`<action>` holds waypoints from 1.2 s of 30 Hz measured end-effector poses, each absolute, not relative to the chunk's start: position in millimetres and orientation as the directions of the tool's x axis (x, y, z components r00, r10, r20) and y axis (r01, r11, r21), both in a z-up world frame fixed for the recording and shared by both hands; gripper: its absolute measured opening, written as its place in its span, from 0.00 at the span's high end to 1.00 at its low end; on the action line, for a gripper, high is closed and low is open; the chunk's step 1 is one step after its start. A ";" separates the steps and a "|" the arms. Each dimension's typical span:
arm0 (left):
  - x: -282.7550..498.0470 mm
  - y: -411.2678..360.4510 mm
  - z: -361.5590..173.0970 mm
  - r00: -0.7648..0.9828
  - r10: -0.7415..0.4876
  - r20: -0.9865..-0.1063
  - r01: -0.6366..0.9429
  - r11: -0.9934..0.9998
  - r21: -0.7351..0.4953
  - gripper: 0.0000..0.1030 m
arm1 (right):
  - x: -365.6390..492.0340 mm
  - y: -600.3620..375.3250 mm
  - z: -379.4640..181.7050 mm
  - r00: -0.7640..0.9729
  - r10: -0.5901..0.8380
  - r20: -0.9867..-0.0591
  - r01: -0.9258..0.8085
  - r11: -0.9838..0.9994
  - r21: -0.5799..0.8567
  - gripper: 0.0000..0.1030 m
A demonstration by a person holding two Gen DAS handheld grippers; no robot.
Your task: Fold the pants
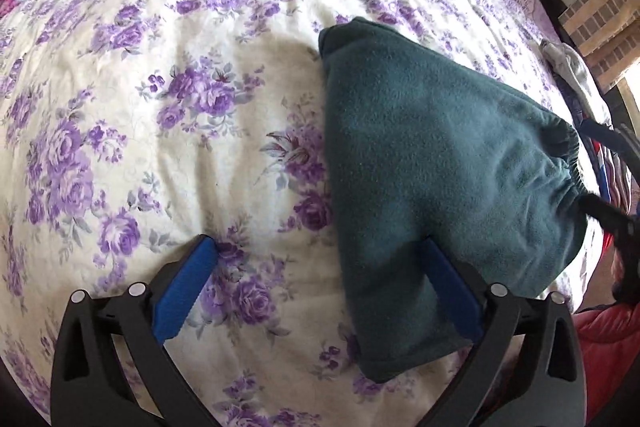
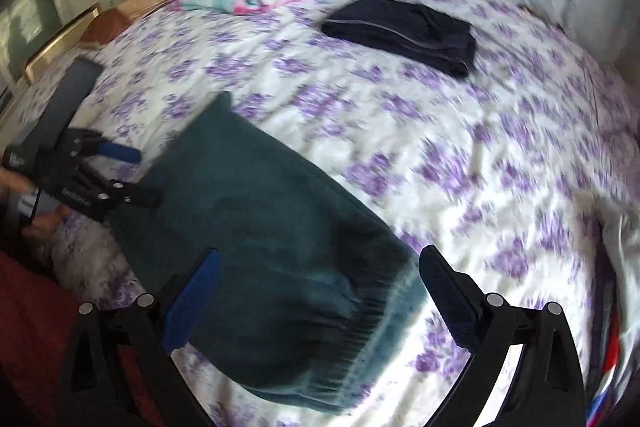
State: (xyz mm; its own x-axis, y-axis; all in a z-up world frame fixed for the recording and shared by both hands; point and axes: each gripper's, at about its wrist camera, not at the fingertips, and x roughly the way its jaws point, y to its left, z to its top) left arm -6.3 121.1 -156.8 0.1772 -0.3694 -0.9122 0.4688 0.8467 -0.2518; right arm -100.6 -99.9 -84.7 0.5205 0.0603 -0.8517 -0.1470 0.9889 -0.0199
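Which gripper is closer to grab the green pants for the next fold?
Probably the right gripper: its open fingers sit on either side of the stretchy waistband of the green pants. The left gripper is open too, with only one finger over the pants' edge.

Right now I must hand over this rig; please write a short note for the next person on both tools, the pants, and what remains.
Left tool: open, holding nothing, at the leg end of the green pants.
Right tool: open, over the elastic waistband; that view is blurred.
The pants lie folded into a narrow strip on the floral bedspread.
A dark folded garment lies farther up the bed, apart.
Done: the lengthwise fold, by the look.
Left: probably fold end to end, then set it aside.
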 end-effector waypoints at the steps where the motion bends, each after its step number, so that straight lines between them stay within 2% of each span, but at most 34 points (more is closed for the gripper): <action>1: -9.9 122.0 -157.2 0.201 -0.372 -0.906 0.465 0.850 -0.246 0.04 | -103.8 -107.1 -86.0 0.517 0.066 -0.853 -0.128 0.992 0.000 0.03; 11: -14.7 125.9 -156.8 0.256 -0.327 -0.910 0.378 0.900 -0.217 0.04 | -113.9 -156.6 -89.6 0.524 0.191 -0.830 -0.035 0.978 0.203 0.03; 22: -6.2 125.0 -157.7 0.208 -0.402 -0.892 0.474 0.839 -0.267 0.04 | -130.9 -168.5 -83.1 0.526 0.103 -0.844 0.184 0.955 0.231 0.03; 28: -9.5 131.3 -157.8 0.193 -0.459 -0.867 0.520 0.797 -0.306 0.04 | -154.2 -185.3 -85.6 0.533 0.120 -0.838 0.325 0.885 0.334 0.04; 32: -9.7 128.5 -157.0 0.198 -0.445 -0.874 0.509 0.808 -0.296 0.04 | -158.6 -194.5 -98.4 0.510 0.165 -0.844 0.344 0.860 0.376 0.04; 36: -1.4 135.3 -153.3 0.153 -0.461 -0.874 0.440 0.824 -0.358 0.04 | -143.4 -202.6 -104.5 0.535 0.235 -0.812 0.310 0.839 0.447 0.04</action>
State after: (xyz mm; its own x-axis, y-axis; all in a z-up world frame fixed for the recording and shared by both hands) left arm -1.4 135.3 -153.3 0.1531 -0.4614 -0.8739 0.4396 0.8238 -0.3579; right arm -143.4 -202.6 -104.5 0.5347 0.2348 -0.8117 0.3099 0.8392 0.4469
